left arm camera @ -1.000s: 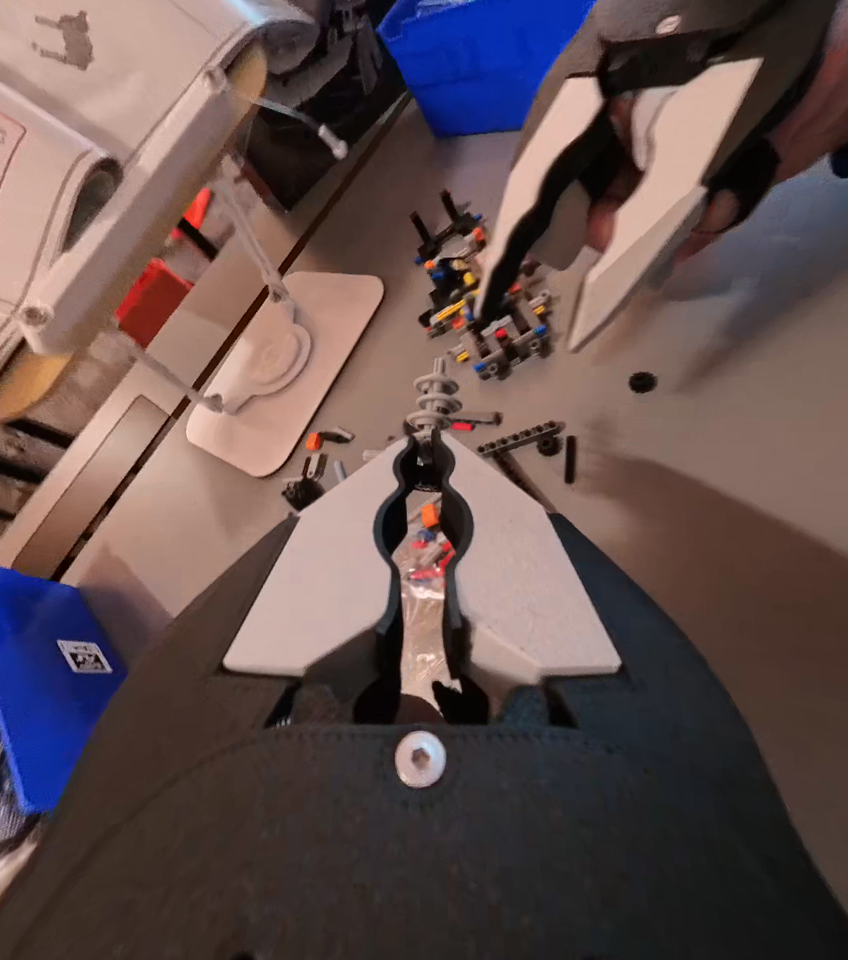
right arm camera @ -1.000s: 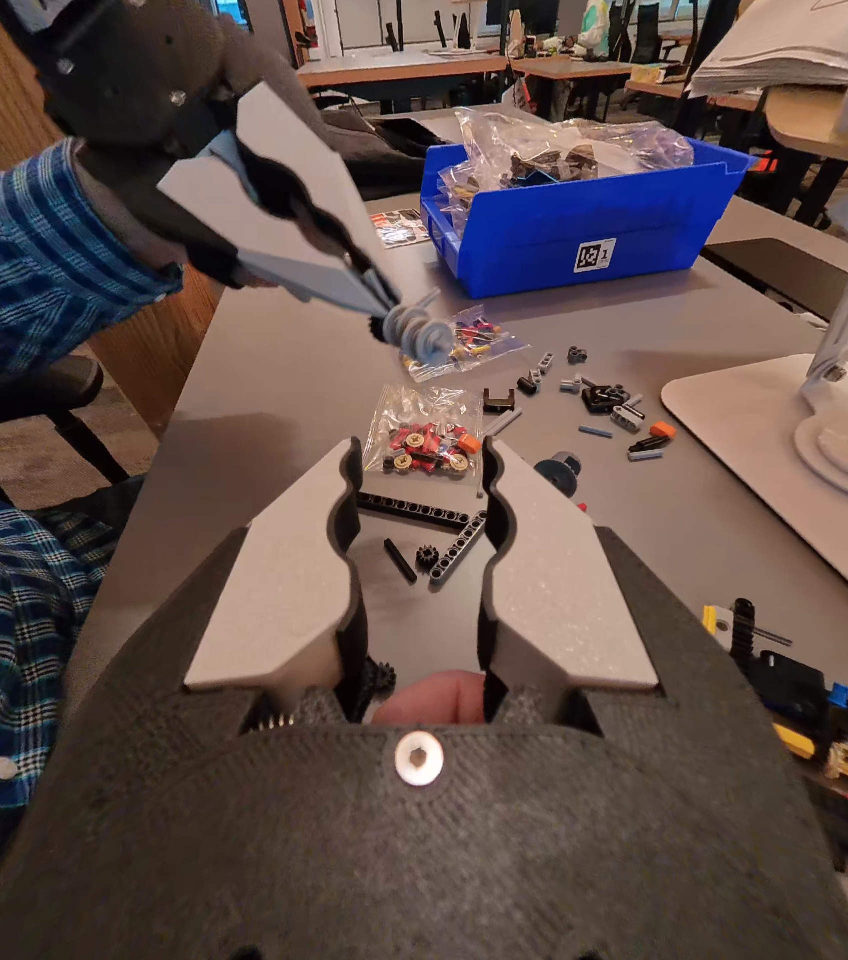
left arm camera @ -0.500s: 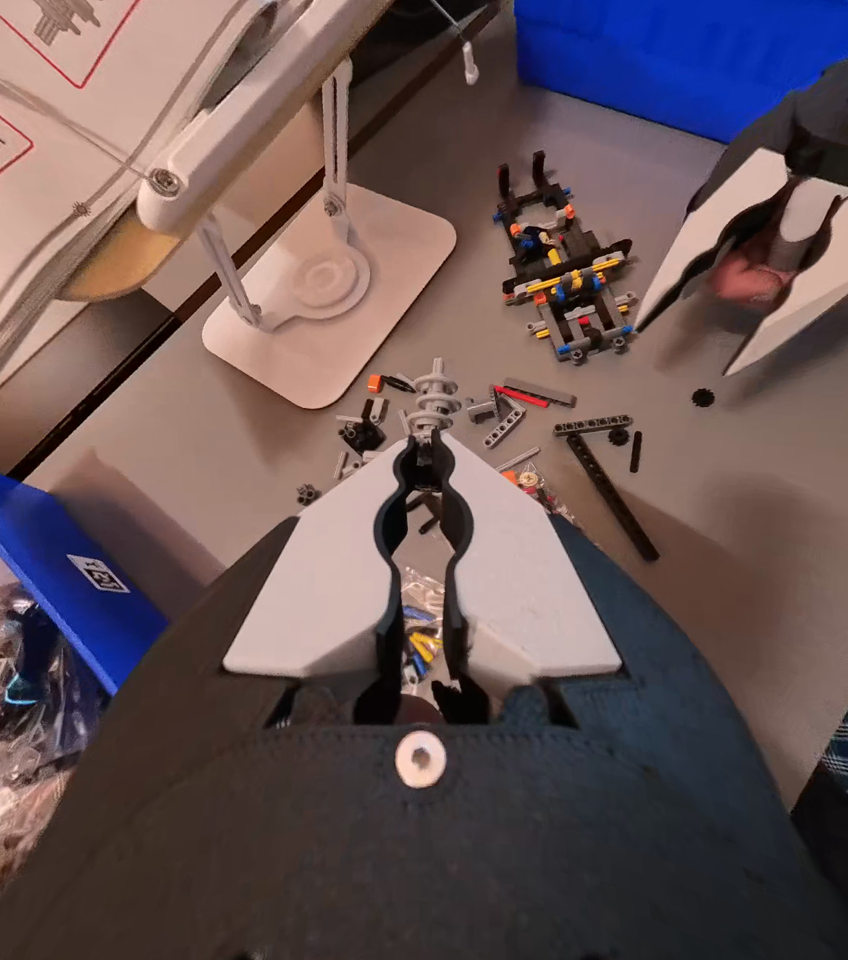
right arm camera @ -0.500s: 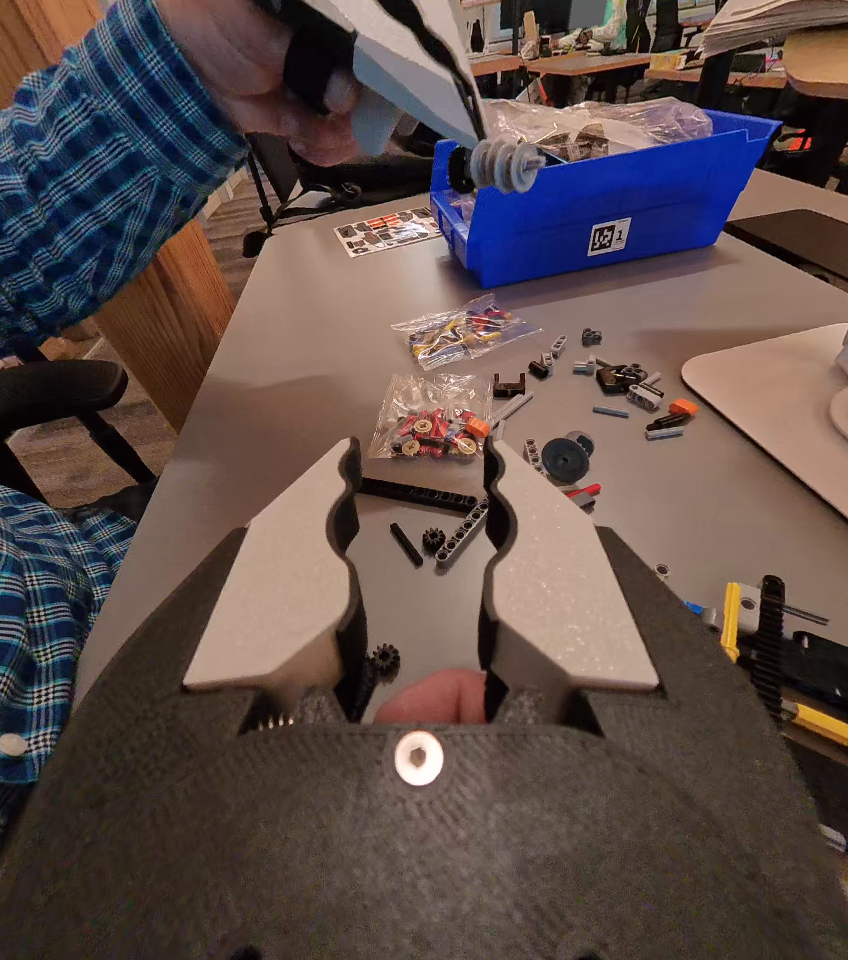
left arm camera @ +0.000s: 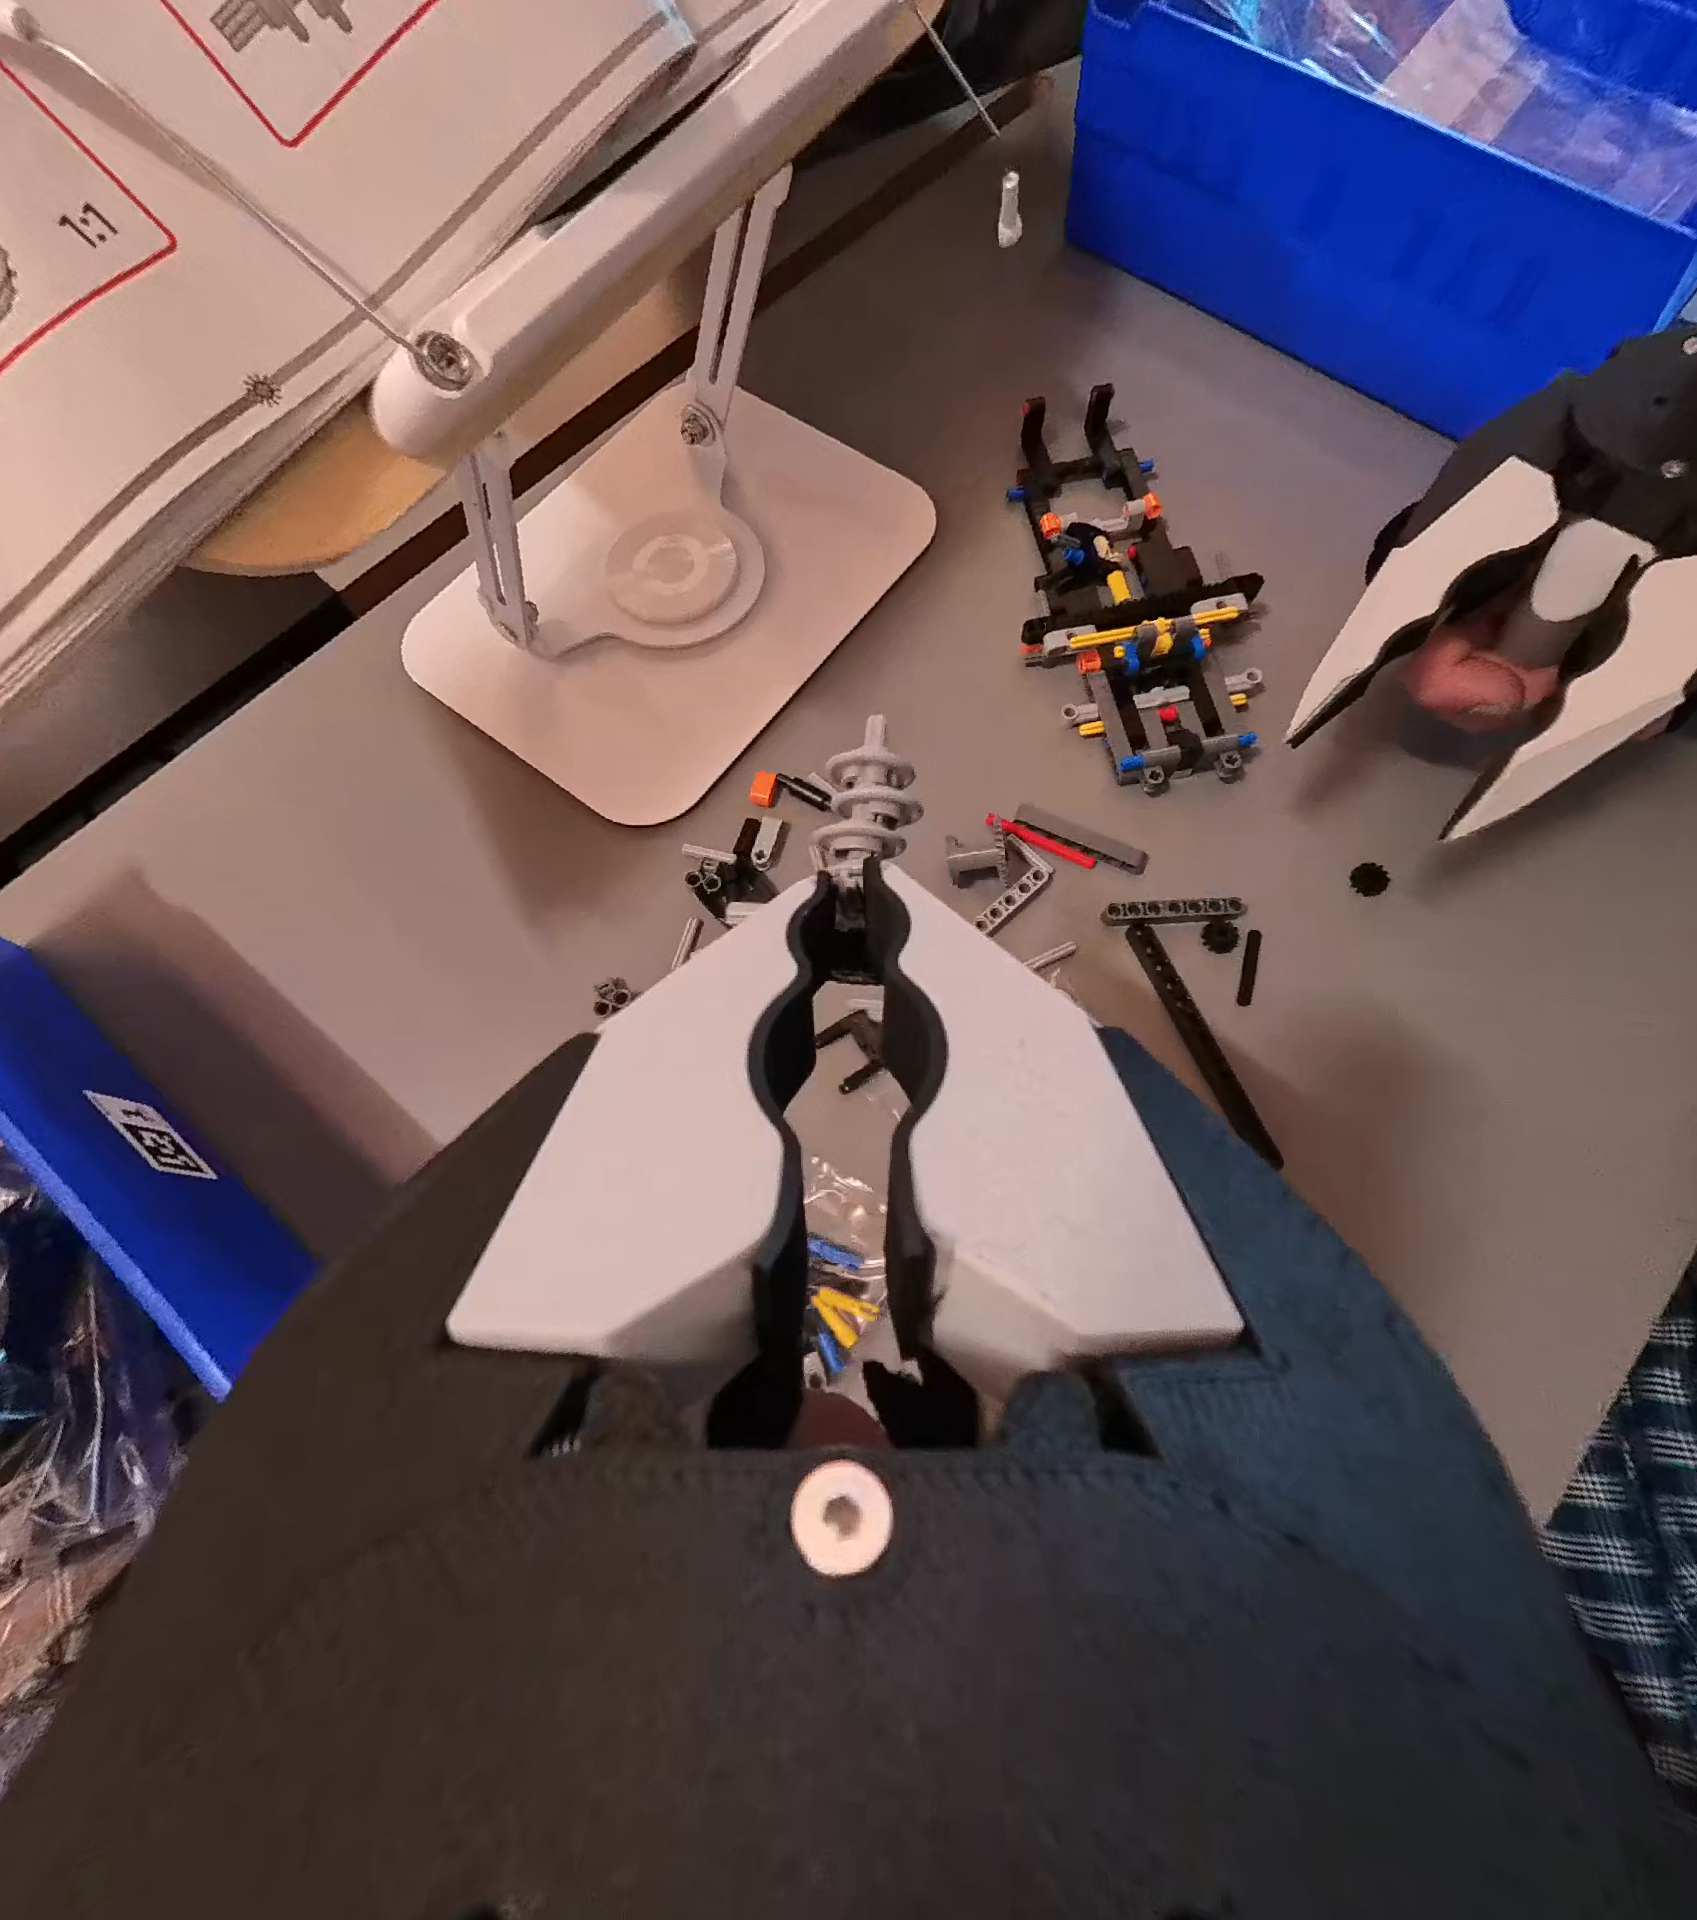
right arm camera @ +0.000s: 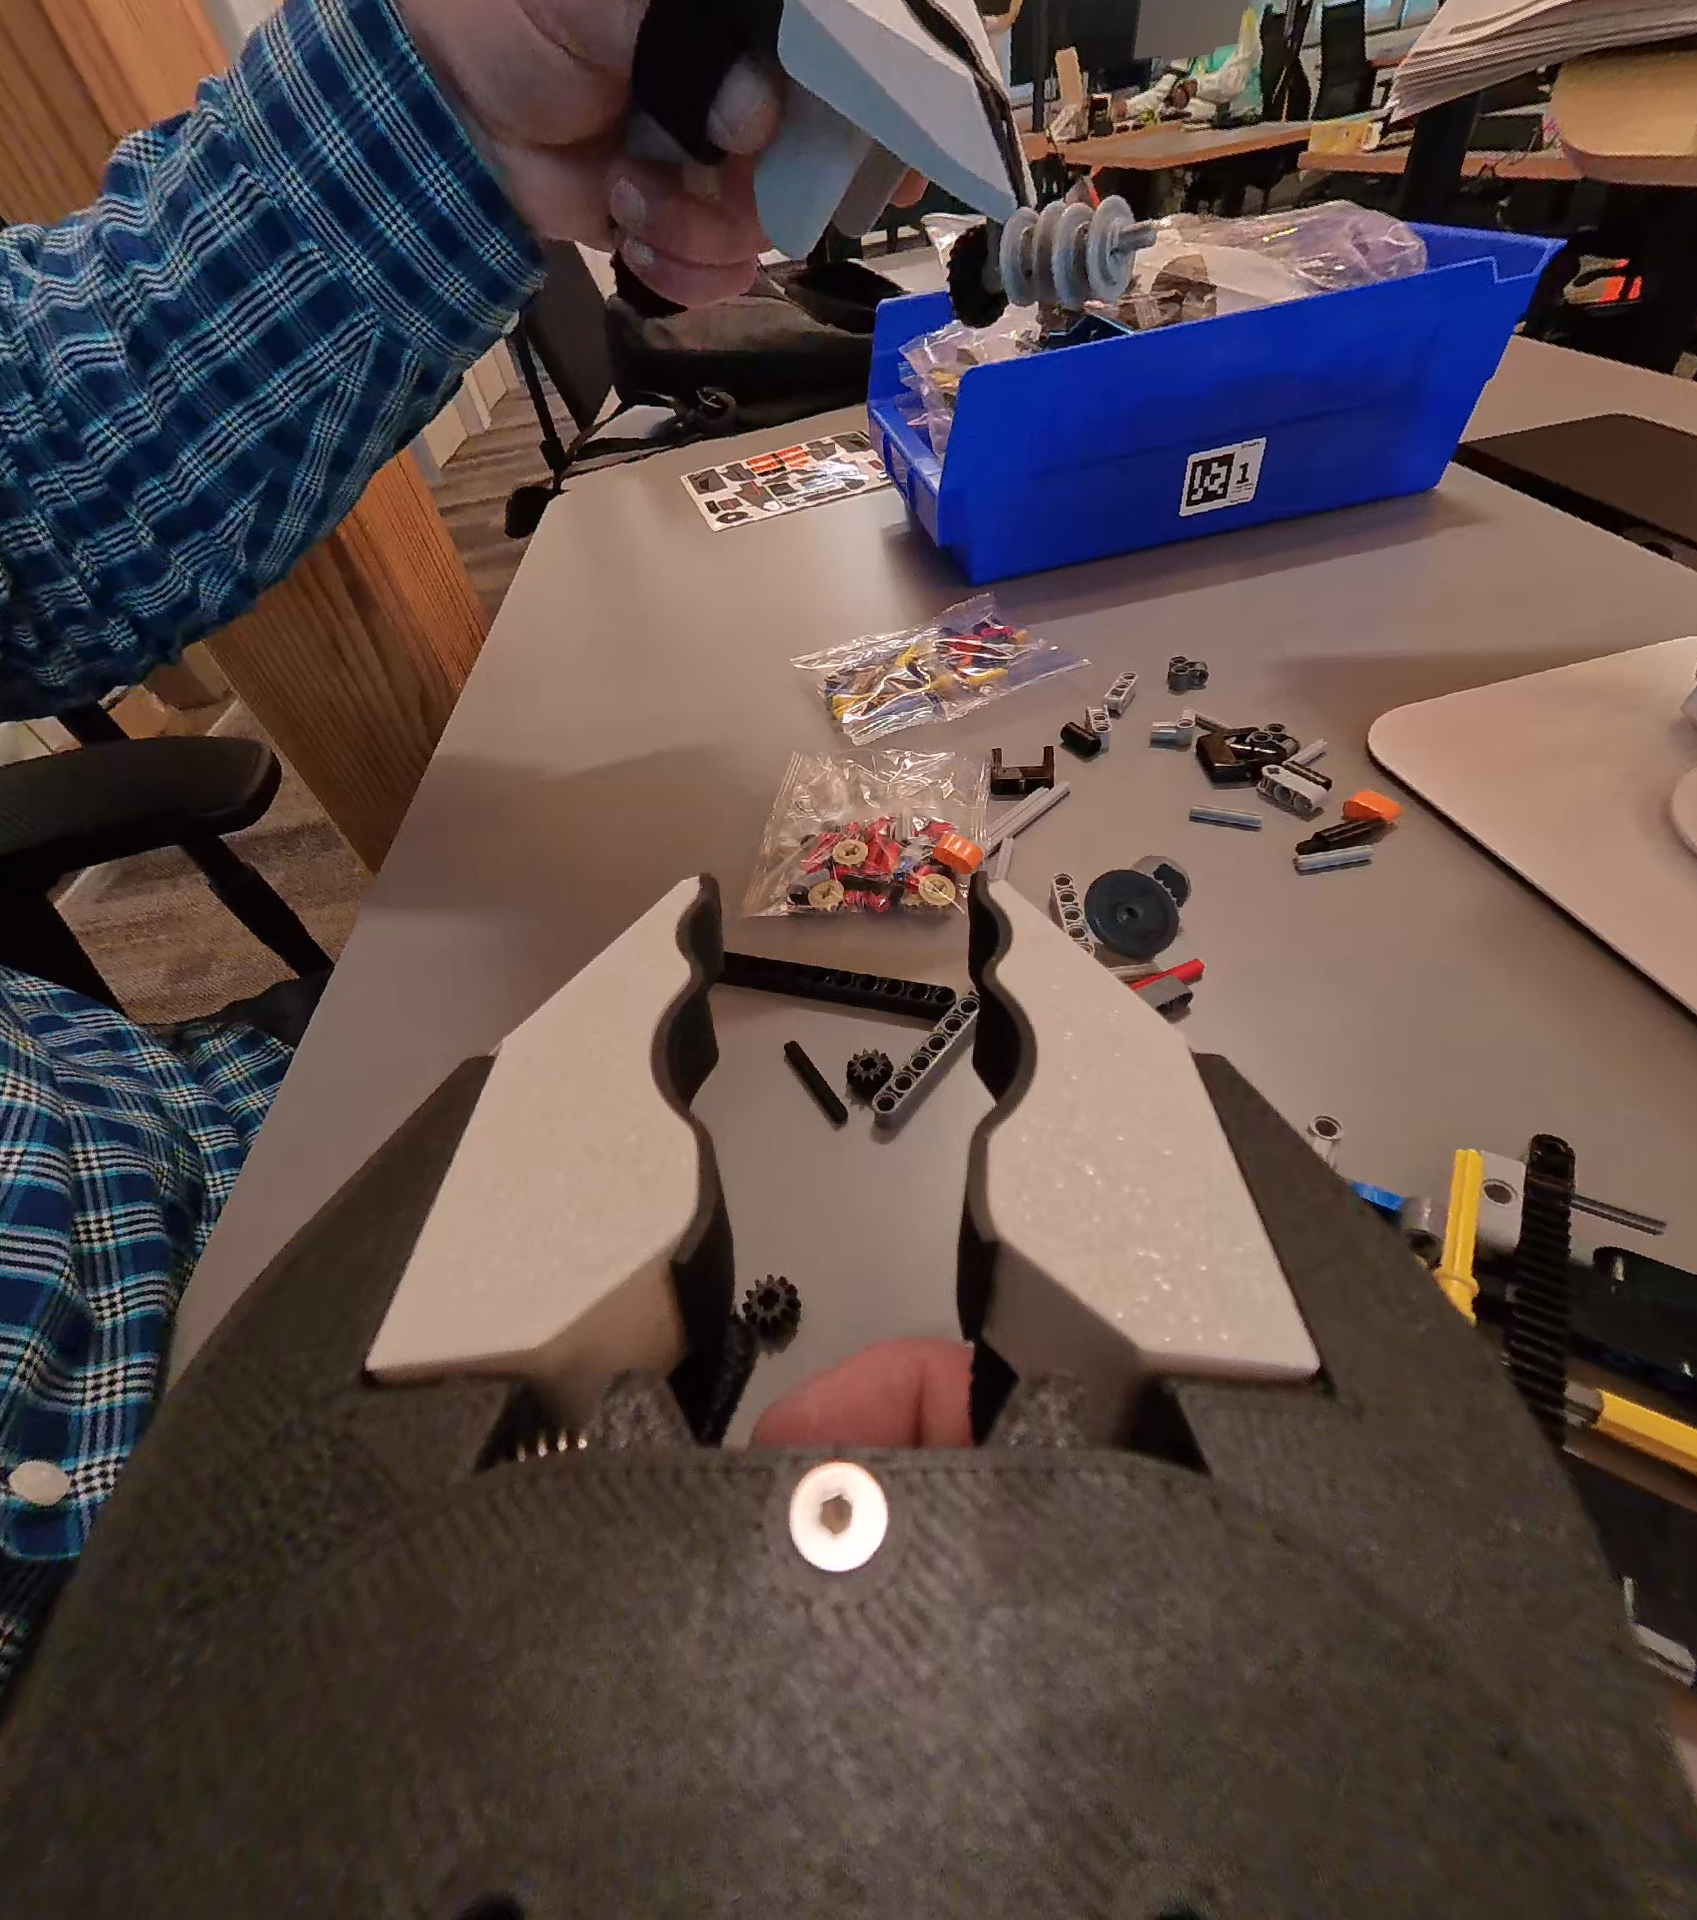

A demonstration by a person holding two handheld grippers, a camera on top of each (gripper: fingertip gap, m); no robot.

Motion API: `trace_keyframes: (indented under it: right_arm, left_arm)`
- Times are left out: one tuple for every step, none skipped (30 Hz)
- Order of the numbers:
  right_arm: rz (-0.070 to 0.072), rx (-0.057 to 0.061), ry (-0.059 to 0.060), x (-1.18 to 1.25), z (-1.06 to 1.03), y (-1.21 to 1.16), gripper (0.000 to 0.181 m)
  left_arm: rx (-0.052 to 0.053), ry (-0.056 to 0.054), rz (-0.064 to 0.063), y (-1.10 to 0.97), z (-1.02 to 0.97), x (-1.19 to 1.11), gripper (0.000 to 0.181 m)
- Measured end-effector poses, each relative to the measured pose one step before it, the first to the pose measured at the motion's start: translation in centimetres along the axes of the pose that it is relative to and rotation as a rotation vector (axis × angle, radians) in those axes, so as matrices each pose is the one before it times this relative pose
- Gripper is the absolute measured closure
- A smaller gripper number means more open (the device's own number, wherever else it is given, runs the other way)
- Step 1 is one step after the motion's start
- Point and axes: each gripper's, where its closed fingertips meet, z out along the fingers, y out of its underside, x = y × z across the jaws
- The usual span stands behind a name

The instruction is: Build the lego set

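Grey ribbed axle piece (left arm camera: 868, 798) juts forward, pinched in the left gripper (left arm camera: 849, 904); the right gripper (right arm camera: 844, 935) hangs spread and empty, nearer the half-built frame (left arm camera: 1130, 613) lying lengthwise ahead.

Right gripper (right arm camera: 839, 1023) agape (table (right arm camera: 615, 644) below).

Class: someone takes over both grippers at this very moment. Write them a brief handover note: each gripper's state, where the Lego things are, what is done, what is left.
Left gripper: shut on the grey disc-and-axle piece, held in the air above the table.
Right gripper: open, empty, low over the table beside a small black gear.
Partly built chassis lies near the white stand base. Loose beams and pins are scattered on the table; two parts bags lie nearer the blue bin.
Done: chassis frame started.
Left: probably fit the held piece, then continue with the loose parts.
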Motion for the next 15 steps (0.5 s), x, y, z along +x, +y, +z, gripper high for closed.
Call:
trace_keyframes:
  right_arm:
    - [0.0014, 0.0006, -0.0009, 0.01, -0.012, 0.011, 0.136]
    - [0.0005, 0.001, -0.0004, 0.012, -0.002, -0.005, 0.136]
    - [0.0003, 0.0008, 0.0005, 0.014, -0.005, -0.01, 0.136]
    - [0.0003, 0.0006, 0.0026, 0.042, 0.009, -0.031, 0.136]
    - [0.0007, 0.0026, 0.0039, 0.065, 0.024, -0.144, 0.136]
    - [-0.0005, 0.0096, 0.0028, 0.031, 0.019, -0.35, 0.138]
    - [-0.0003, 0.0136, 0.0067, 0.106, 0.049, -0.544, 0.139]
    - [0.0029, 0.0101, 0.0095, 0.24, 0.116, -0.623, 0.14]
    - [0.0047, 0.0081, -0.0034, 0.141, 0.18, -0.704, 0.14]
    - [0.0045, 0.0146, -0.0035, 0.176, 0.221, -0.893, 0.14]
    - [0.0027, 0.0215, 0.0003, 0.245, 0.272, -1.081, 0.141]
    - [-0.0037, 0.0174, 0.005, 0.308, 0.336, -1.066, 0.141]
    - [-0.0232, 0.0085, 0.0083, 0.31, 0.379, -0.943, 0.142]
    - [-0.0427, 0.0084, 0.0123, 0.321, 0.355, -0.915, 0.143]
    - [-0.0421, 0.0058, 0.0082, 0.253, 0.368, -0.83, 0.146]
  left_arm:
    - [0.0003, 0.0044, -0.0119, -0.048, 0.014, -0.059, 0.179]
    - [-0.0005, 0.0027, -0.0066, -0.042, 0.011, -0.069, 0.179]
    - [0.0013, 0.0078, -0.0028, -0.064, 0.002, 0.031, 0.179]
    - [0.0028, 0.0092, -0.0054, -0.082, 0.006, 0.062, 0.179]
    - [0.0005, 0.0039, -0.0054, -0.072, 0.004, 0.018, 0.18]
    - [0.002, 0.0068, 0.0044, -0.096, 0.007, 0.139, 0.179]
    - [0.0093, 0.0126, 0.0139, -0.241, -0.027, 0.353, 0.179]
    - [0.0155, 0.018, 0.0226, -0.374, -0.051, 0.56, 0.179]
    - [0.0054, 0.015, 0.0164, -0.296, -0.007, 0.575, 0.179]
    - [-0.0029, 0.0039, 0.0123, -0.215, 0.048, 0.386, 0.179]
    - [-0.0015, 0.0079, 0.0153, -0.273, 0.07, 0.474, 0.179]
    - [-0.0038, 0.0099, 0.0105, -0.252, 0.113, 0.465, 0.179]
    - [-0.0074, 0.0067, 0.0052, -0.221, 0.128, 0.381, 0.179]
    - [-0.0095, 0.0041, 0.0089, -0.188, 0.136, 0.301, 0.179]
    - [-0.0079, 0.0102, 0.0166, -0.211, 0.108, 0.393, 0.179]
